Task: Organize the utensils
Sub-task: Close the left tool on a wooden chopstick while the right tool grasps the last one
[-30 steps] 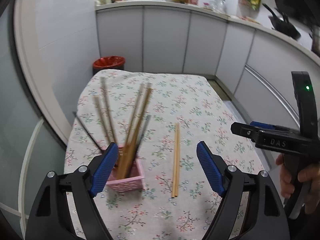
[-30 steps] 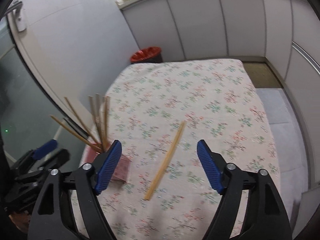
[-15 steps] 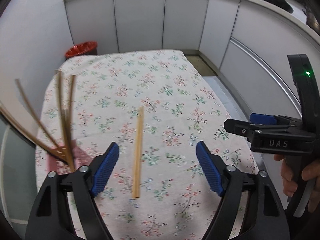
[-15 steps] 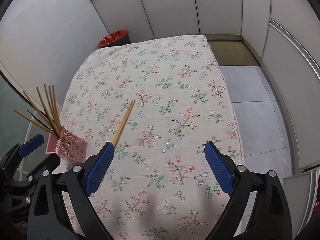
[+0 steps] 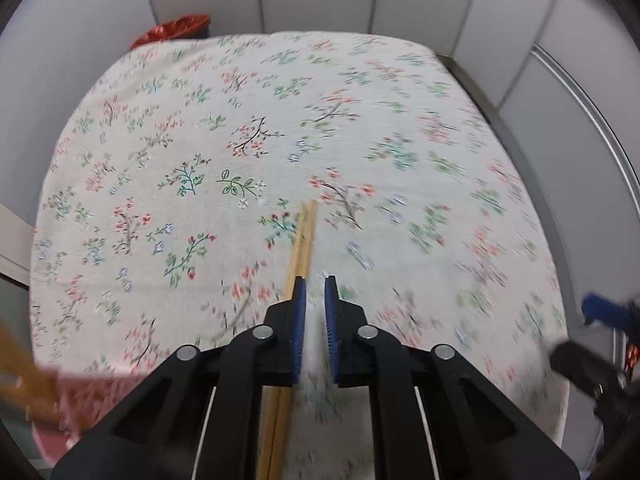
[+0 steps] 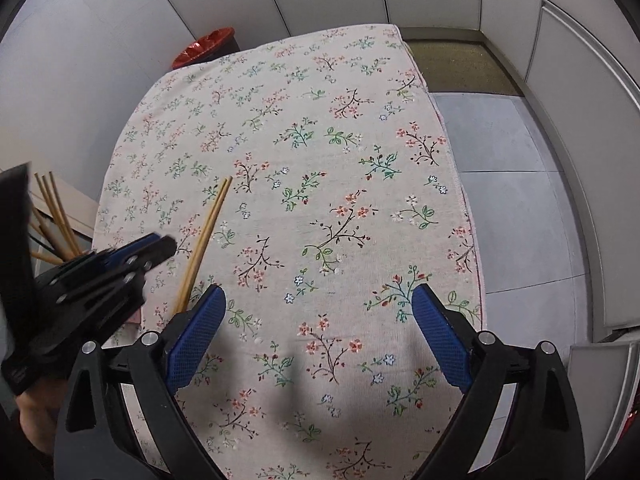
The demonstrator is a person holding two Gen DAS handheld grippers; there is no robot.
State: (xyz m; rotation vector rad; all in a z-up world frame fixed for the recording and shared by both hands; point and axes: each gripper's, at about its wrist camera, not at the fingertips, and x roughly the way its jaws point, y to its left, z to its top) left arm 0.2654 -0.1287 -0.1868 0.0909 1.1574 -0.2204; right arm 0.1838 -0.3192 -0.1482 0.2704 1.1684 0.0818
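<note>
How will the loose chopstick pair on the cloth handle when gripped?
The chopsticks look thin, straight and wooden: probably stiff and light. Two separate sticks side by side may scissor apart in a grip. On the tablecloth they seem unlikely to roll.

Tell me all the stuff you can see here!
Loose chopsticks: two, light wood, side by side on the cloth.
Standing chopsticks: several, brown, in the holder.
Holder: one, pink, table's near-left edge, blurred.
Tablecloth: one, cream with flowers, covering the table.
Bin: one, red, floor beyond the far-left corner.
Doormat: one, olive, floor.
Left gripper: black, blue pads, nearly closed, at the loose chopsticks.
Right gripper: black, blue pads, open, over cloth.
</note>
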